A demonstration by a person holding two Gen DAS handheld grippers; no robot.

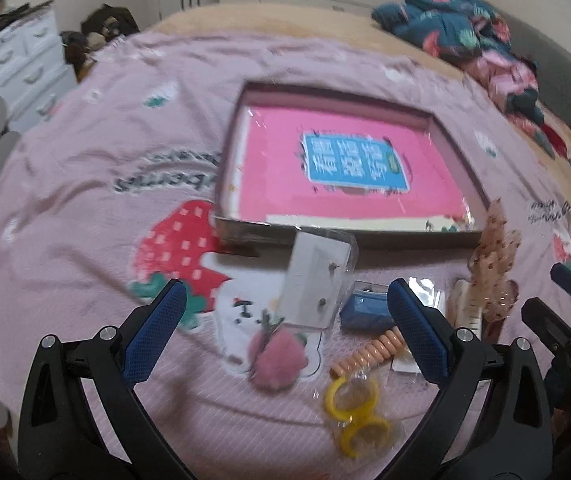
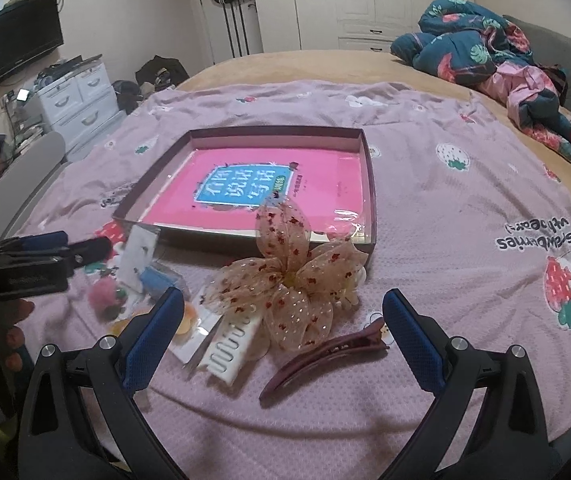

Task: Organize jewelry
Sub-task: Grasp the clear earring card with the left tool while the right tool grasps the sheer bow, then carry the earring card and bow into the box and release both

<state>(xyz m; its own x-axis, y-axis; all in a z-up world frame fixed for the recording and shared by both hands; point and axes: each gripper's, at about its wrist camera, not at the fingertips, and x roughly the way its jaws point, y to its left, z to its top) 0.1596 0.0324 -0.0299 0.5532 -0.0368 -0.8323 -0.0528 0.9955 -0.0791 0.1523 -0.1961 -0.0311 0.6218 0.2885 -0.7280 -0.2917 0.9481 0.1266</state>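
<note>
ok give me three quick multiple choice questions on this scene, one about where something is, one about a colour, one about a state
1. Where does the dark red hair clip lie?
A. inside the box
B. on the blanket, in front of the bow
C. on the dresser

2. What colour are the plastic rings in the clear bag?
A. yellow
B. green
C. black

3. What state is the right hand-held gripper in?
A. shut on the bow
B. shut on the hair clip
C. open, holding nothing

Answers:
1. B, the clip rests on the pink blanket just nearer the camera than the bow, outside the box.
2. A, both rings are bright yellow.
3. C, its blue fingers stand wide apart with nothing between them.
</note>
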